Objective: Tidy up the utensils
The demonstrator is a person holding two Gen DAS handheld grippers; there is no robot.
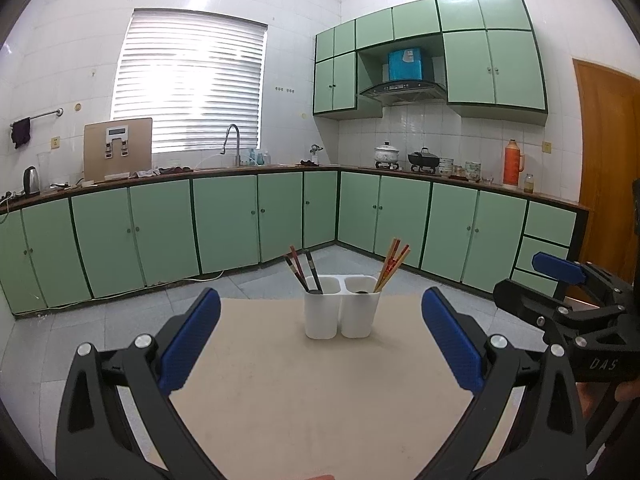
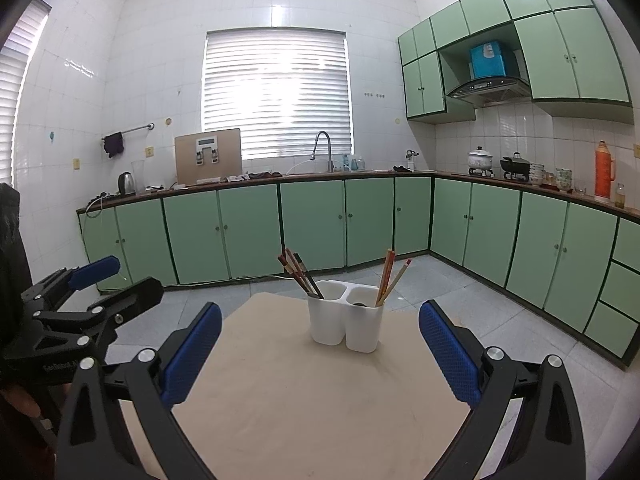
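Chopsticks sorted: dark chopsticks in white holder left cup, red chopsticks in right, far end of surface. My left tongs and right tongs gape wide, empty.

Daylight enters through the slatted window blind, blown out at its centre in both views. Wall tiles carry a soft glare patch above the blind. Room evenly lit, slightly cool cast; shadows faint and diffuse. Strong fisheye bending: cabinet fronts and ceiling lines bow outward toward the edges, dark vignette in the corners. Focus acceptable throughout, mild softness at the periphery
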